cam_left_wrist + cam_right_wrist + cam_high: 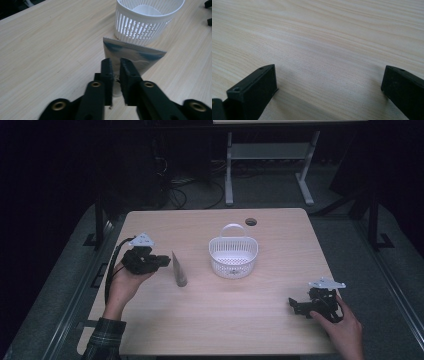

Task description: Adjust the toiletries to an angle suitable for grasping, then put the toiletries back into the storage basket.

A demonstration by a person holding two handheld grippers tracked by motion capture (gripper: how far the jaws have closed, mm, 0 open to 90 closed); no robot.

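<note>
High view had the left gripper (pixel 162 261) just left of a grey-blue plastic tube (pixel 179 270) standing (flat crimped end up) on the pale wooden table (pixel 210 320), left of the white slotted plastic basket (pixel 233 257). Its jaws stood narrowly parted, not pressing the tube. Well right of the basket, the right gripper (pixel 296 306) rested spread wide

High view overlooks table (pixel 210 320); 2 gripper views skim it closely.
</note>
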